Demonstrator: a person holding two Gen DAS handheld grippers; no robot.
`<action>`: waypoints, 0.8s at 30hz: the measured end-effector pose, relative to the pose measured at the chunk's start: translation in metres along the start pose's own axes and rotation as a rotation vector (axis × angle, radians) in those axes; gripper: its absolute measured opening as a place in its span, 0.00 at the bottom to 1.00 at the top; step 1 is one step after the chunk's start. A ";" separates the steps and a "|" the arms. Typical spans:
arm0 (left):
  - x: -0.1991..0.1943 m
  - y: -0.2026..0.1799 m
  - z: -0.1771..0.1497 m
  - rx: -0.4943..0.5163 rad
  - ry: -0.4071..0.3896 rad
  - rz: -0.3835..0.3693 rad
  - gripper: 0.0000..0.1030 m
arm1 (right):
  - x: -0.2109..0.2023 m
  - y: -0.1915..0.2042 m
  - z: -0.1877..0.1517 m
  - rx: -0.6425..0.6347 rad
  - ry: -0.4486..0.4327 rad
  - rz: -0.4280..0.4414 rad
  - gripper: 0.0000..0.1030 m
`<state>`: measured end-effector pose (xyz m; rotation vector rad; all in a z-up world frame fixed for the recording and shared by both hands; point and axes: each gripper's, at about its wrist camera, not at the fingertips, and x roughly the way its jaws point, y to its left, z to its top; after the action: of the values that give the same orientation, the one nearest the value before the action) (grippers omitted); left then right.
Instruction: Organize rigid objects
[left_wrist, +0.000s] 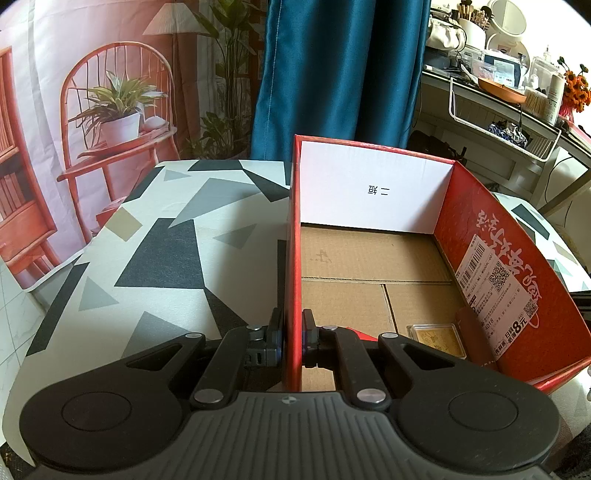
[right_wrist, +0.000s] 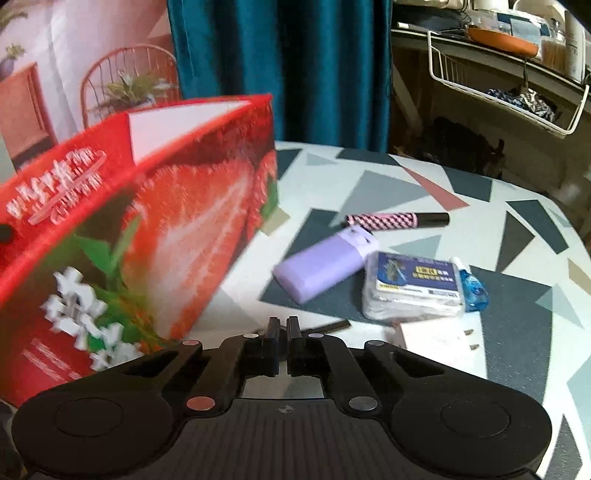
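My left gripper (left_wrist: 293, 332) is shut on the left wall of the red cardboard box (left_wrist: 291, 258), one finger outside and one inside. A small gold-coloured flat case (left_wrist: 436, 338) lies on the box floor near the front right corner. In the right wrist view the same red box (right_wrist: 155, 229) with a strawberry print stands at the left. My right gripper (right_wrist: 282, 326) is shut with nothing between its fingers, above the table. Ahead of it lie a purple case (right_wrist: 325, 267), a pink-and-black tube (right_wrist: 395, 219), a blue-and-white packet (right_wrist: 412, 286), a small blue bottle (right_wrist: 472, 286) and a white card (right_wrist: 439, 338).
The table (left_wrist: 155, 258) has a cloth with grey, black and white triangles. Behind it hang a blue curtain (left_wrist: 340, 66) and a printed backdrop with a chair. A cluttered shelf with a white wire basket (left_wrist: 502, 122) stands at the back right.
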<state>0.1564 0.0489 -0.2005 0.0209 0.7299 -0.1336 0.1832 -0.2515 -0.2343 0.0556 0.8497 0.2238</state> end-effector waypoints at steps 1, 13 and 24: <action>0.000 0.000 0.000 0.000 0.000 0.000 0.10 | -0.001 0.002 0.001 -0.003 0.004 0.014 0.03; 0.000 0.000 0.000 0.000 0.000 0.000 0.10 | 0.017 -0.003 -0.009 0.026 0.040 -0.033 0.41; 0.000 0.000 0.000 0.001 0.000 0.000 0.10 | 0.023 0.018 -0.014 -0.105 0.054 -0.076 0.28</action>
<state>0.1566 0.0491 -0.2008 0.0213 0.7294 -0.1341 0.1840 -0.2294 -0.2576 -0.0813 0.8903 0.1990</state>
